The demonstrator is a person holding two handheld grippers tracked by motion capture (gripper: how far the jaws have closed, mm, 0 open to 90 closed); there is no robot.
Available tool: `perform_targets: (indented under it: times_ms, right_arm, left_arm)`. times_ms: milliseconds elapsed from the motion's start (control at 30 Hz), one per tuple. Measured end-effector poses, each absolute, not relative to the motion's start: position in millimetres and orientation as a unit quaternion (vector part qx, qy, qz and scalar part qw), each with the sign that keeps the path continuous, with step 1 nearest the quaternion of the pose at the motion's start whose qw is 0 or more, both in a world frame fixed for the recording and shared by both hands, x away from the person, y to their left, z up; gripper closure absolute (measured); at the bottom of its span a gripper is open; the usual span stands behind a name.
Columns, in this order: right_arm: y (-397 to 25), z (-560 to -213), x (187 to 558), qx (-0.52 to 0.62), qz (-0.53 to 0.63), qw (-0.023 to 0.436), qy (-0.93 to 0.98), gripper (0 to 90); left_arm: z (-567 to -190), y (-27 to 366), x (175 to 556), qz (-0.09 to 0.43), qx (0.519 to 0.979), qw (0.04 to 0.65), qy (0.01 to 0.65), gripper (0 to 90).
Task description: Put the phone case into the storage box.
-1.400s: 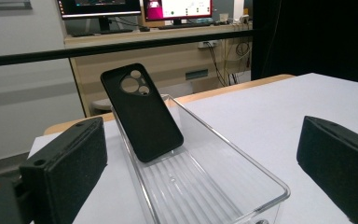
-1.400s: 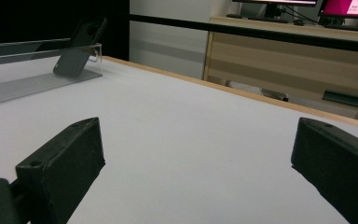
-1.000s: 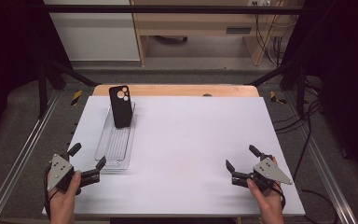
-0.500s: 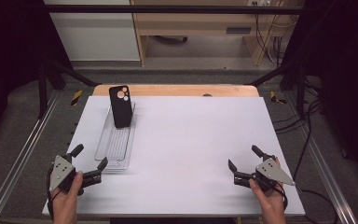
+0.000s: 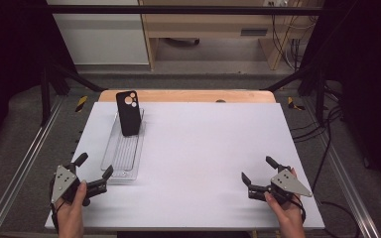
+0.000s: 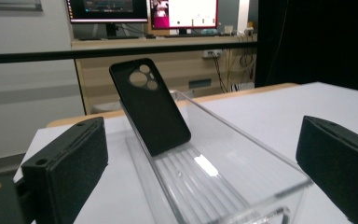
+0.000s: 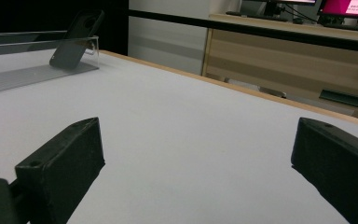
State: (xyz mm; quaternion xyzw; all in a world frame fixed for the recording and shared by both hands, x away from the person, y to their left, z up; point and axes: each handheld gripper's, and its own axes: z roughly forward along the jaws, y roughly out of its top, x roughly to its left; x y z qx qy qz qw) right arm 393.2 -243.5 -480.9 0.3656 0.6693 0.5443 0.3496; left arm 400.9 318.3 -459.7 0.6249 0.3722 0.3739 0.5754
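Note:
A black phone case [image 5: 129,113] leans upright in the far end of a clear plastic tray [image 5: 124,158] on the left half of the white table. My left gripper [image 5: 96,165] rests at the tray's near end, open and holding nothing. In the left gripper view the case [image 6: 151,107] stands ahead inside the tray [image 6: 228,177], and the tray's near end lies between the wide-apart jaws of my left gripper [image 6: 205,158]. My right gripper [image 5: 256,168] sits near the table's front right, open and empty. In the right gripper view the case [image 7: 77,39] and tray [image 7: 23,70] are far off at upper left.
The white table top [image 5: 213,144] has a wooden strip [image 5: 188,95] along its far edge. Metal rails [image 5: 25,163] run along both sides. A wooden desk [image 5: 218,34] and a white cabinet [image 5: 99,34] stand beyond; cables [image 5: 322,144] hang at the right.
The right gripper has drifted slightly to the right and toward the near edge. The left gripper, the case and the tray are about where they were.

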Motion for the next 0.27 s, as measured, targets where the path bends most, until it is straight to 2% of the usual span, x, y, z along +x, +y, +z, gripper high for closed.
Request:
perform_targets:
  times_ms: [267]
  right_arm:
    - [-241.1, -486.6, 402.0, 0.374, 0.537, 0.359, 0.666, 2.0]
  left_arm:
    - [-464.7, 316.3, 396.1, 0.374, 0.627, 0.577, 0.366, 1.6]
